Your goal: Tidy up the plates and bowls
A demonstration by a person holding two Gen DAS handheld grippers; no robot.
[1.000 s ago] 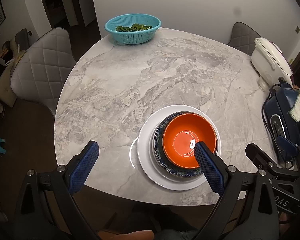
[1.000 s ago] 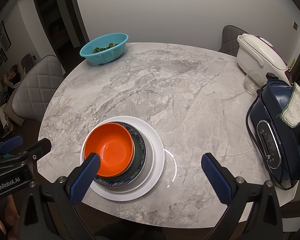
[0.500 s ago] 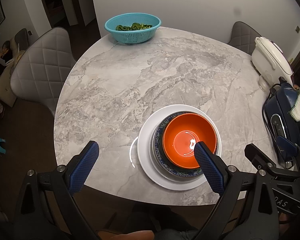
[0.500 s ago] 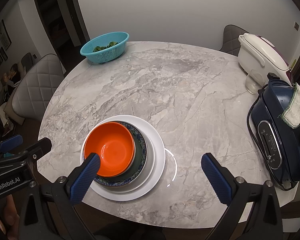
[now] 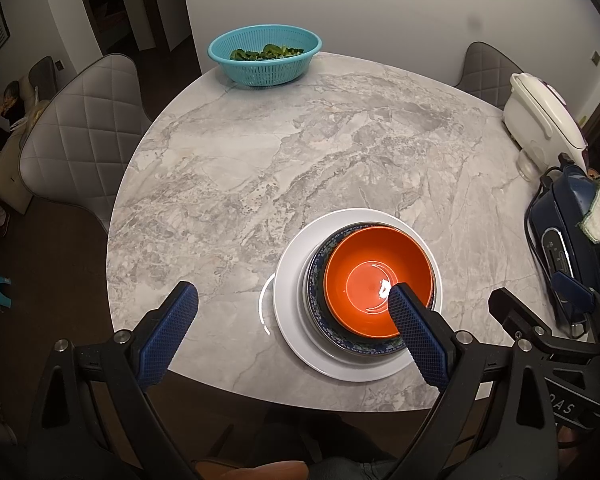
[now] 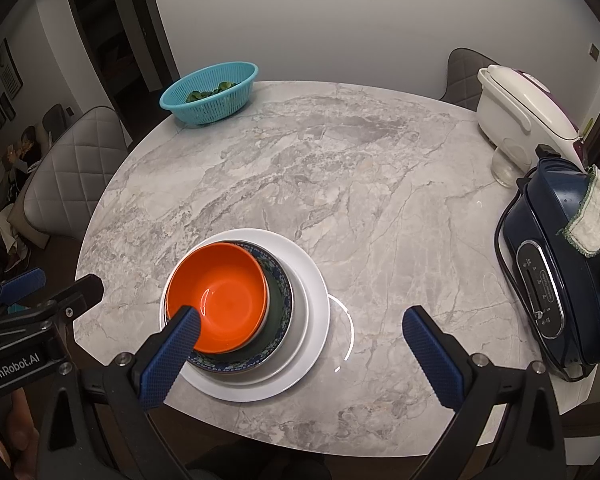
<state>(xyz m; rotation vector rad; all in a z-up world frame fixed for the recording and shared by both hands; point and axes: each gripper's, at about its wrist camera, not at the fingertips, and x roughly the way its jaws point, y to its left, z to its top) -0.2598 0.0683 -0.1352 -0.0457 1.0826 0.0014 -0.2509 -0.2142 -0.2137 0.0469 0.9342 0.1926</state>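
Little is changing: both grippers, left point(image 5: 290, 302) and right point(image 6: 300, 328), are staying spread and empty, while the glossy orange bowl point(image 5: 374, 282) is sitting nested by their inner fingers; stacking looks finished.

My left gripper point(image 5: 292, 296) and right gripper point(image 6: 300, 320) both have black angular frames with silver screws. Their fingers point(image 5: 168, 336) wear blue cross-hatched pads. White "GenRobot.AI" lettering marks the left one's side.
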